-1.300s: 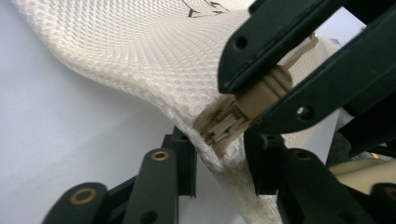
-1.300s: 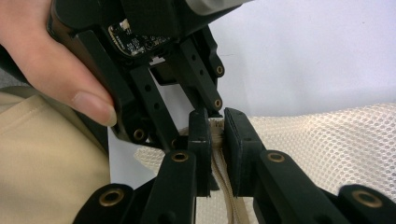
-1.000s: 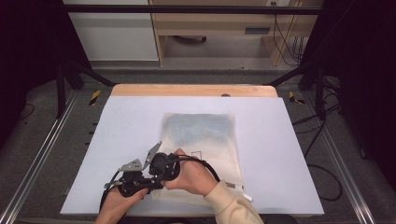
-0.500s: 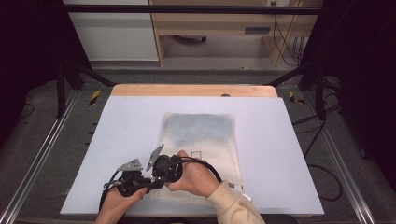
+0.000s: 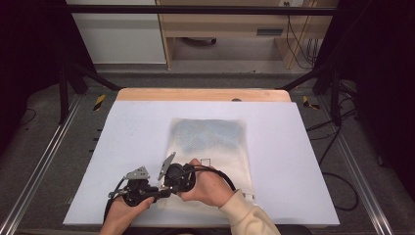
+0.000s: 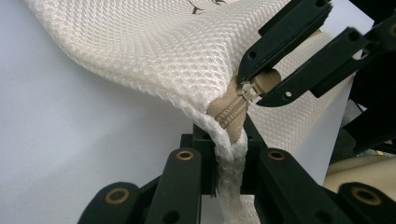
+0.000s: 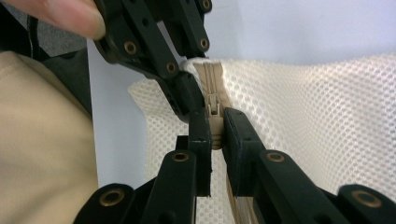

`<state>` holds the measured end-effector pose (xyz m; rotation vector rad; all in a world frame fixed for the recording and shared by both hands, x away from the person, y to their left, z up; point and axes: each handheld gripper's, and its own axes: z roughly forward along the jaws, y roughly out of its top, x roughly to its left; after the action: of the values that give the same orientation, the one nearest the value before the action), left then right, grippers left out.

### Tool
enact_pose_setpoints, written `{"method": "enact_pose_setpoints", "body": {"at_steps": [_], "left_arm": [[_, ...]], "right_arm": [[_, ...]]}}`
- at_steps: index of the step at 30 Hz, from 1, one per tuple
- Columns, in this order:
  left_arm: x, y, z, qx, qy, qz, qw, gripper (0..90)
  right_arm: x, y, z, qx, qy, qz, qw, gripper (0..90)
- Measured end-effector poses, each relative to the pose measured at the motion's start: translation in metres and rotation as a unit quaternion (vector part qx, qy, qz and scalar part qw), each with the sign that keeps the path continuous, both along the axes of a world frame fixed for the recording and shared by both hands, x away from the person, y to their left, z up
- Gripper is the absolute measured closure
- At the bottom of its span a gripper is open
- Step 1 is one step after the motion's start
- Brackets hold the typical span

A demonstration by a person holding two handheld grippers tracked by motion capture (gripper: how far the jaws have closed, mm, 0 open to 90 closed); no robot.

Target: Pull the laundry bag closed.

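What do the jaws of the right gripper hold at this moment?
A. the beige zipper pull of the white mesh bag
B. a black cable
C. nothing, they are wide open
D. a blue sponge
A: in the right gripper view the right gripper is shut on the beige zipper pull at the corner of the white mesh bag, while the left gripper clamps the bag's edge beside the zipper.

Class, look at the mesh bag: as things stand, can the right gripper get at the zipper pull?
Probably yes: the right gripper is already shut on the zipper pull, while the left gripper pinches the corner of the mesh bag beside it. Nothing lies between.
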<state>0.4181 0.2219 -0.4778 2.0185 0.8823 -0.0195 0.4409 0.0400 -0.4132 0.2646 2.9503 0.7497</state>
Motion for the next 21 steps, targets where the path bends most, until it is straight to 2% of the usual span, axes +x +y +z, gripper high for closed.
{"method": "enact_pose_setpoints", "body": {"at_steps": [21], "left_arm": [[-0.003, -0.005, 0.000, 0.007, -0.006, -0.011, 0.9999, 82.1]], "right_arm": [[0.000, -0.018, -0.007, 0.004, 0.011, -0.019, 0.9997, 82.0]]}}
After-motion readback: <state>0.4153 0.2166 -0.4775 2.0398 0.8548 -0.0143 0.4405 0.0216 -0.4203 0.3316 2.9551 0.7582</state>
